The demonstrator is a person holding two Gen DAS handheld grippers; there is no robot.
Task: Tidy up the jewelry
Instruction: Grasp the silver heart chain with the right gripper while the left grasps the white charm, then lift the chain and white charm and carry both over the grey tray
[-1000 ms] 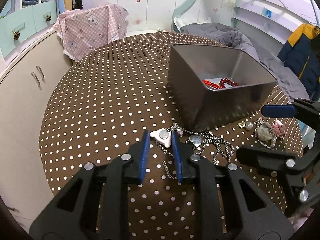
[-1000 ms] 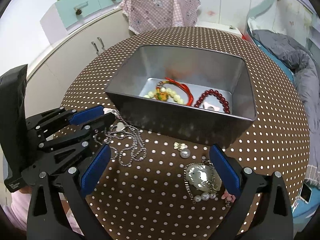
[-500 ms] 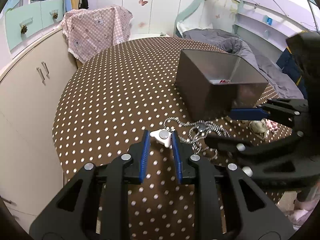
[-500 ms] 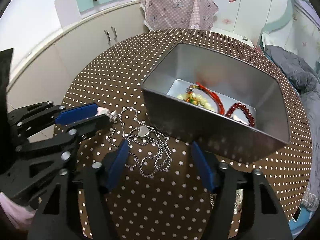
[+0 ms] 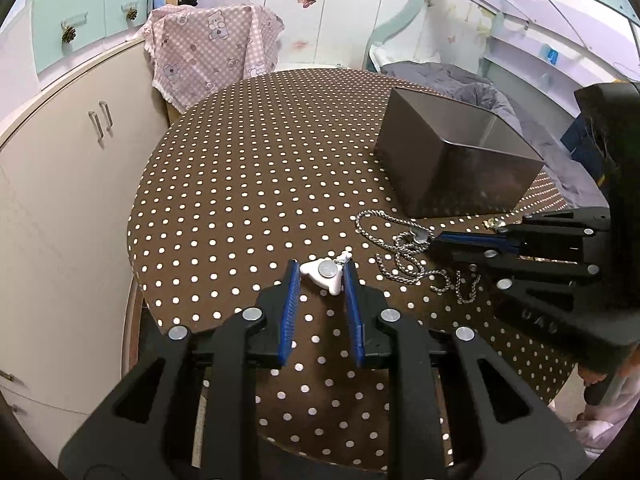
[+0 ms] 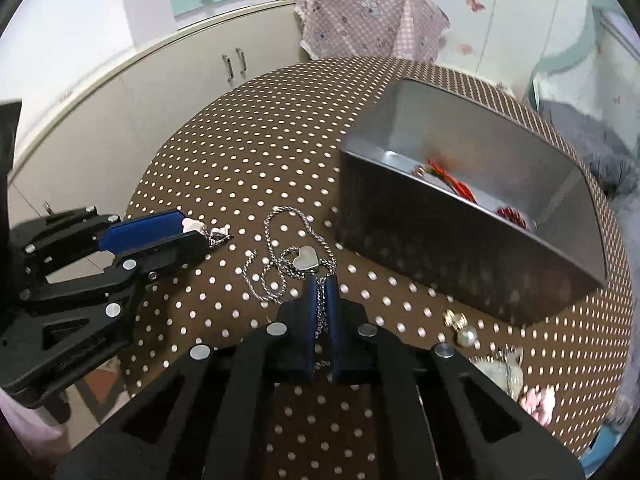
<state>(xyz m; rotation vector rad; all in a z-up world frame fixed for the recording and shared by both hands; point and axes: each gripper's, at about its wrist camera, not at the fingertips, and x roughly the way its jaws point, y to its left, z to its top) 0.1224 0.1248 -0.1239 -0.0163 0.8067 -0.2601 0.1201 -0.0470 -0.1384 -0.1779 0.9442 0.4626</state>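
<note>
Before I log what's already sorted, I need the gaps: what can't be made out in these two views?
- Metal box contents: left wrist view sees only its outer walls.
- Box floor in the right wrist view: the near wall hides most of it; only red pieces show.
- Jewelry at the table's edge: blurred, partly behind the right gripper.
- White pendant: the left gripper covers its sides.

Right hand-held gripper [image 6: 320, 292] having closed from wide open, now pinching silver chain [image 6: 280, 276]; chain bunching nearer frame centre.
</note>
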